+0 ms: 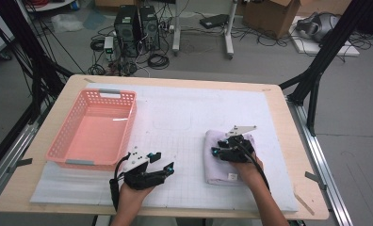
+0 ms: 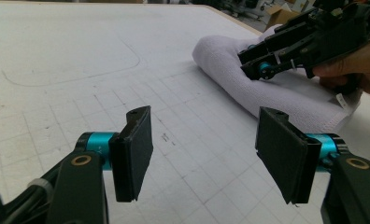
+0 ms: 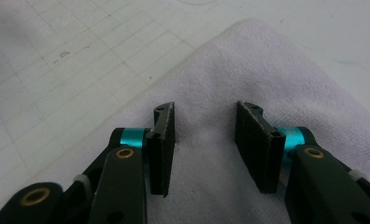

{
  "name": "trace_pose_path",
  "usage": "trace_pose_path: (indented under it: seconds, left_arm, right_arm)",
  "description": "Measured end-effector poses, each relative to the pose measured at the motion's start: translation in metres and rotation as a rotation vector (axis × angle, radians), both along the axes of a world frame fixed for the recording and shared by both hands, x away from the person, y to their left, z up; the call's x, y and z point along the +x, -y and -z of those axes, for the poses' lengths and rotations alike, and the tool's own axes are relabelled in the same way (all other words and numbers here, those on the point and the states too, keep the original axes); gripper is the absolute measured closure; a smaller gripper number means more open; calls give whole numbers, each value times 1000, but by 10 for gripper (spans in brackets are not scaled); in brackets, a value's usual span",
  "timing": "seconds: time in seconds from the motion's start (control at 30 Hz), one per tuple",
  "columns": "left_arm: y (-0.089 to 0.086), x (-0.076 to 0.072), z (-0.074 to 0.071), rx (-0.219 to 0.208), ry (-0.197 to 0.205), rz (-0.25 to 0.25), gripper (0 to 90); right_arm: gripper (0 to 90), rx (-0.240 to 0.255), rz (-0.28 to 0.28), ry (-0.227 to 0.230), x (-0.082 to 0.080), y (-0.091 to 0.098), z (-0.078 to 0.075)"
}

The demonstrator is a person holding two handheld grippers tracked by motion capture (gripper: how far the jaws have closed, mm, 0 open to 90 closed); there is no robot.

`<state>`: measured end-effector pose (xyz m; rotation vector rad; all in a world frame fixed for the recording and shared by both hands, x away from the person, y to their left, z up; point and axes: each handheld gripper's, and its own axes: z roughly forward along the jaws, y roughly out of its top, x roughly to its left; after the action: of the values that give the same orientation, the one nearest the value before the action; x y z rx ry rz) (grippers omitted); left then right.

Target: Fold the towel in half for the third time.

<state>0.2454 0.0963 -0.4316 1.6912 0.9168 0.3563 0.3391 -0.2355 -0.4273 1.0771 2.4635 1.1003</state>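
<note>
Right jaws: my right gripper stands apart over the folded white towel, nothing pinched between the pads, cloth directly beneath them.
Left jaws: my left gripper is wide apart over the bare gridded mat, holding nothing; the towel lies ahead and to its right.
Step, as I judge it: grip the towel for the pink basket, beyond my left jaws.
Doing it well: press low, catch all folded layers, close firmly, lift level.
Risk: pinching just the top layer unfolds it.
</note>
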Motion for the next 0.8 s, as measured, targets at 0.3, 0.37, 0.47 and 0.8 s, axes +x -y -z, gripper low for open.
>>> trace_pose_path:
  seconds: [0.3, 0.37, 0.47, 0.8]
  left_arm:
    - [-2, 0, -1, -3, 3, -5, 368]
    - [-1, 0, -1, 2, 5, -2, 368]
    - [0, -1, -1, -1, 5, 0, 367]
    - [0, -1, -1, 3, 7, -3, 358]
  right_arm:
    - [621, -7, 89, 119, -38, 52, -17]
    - [675, -54, 136, 108, -43, 68, -12]
    - [739, -93, 184, 91, -47, 90, -2]
    - [658, 59, 193, 144, -83, 116, -10]
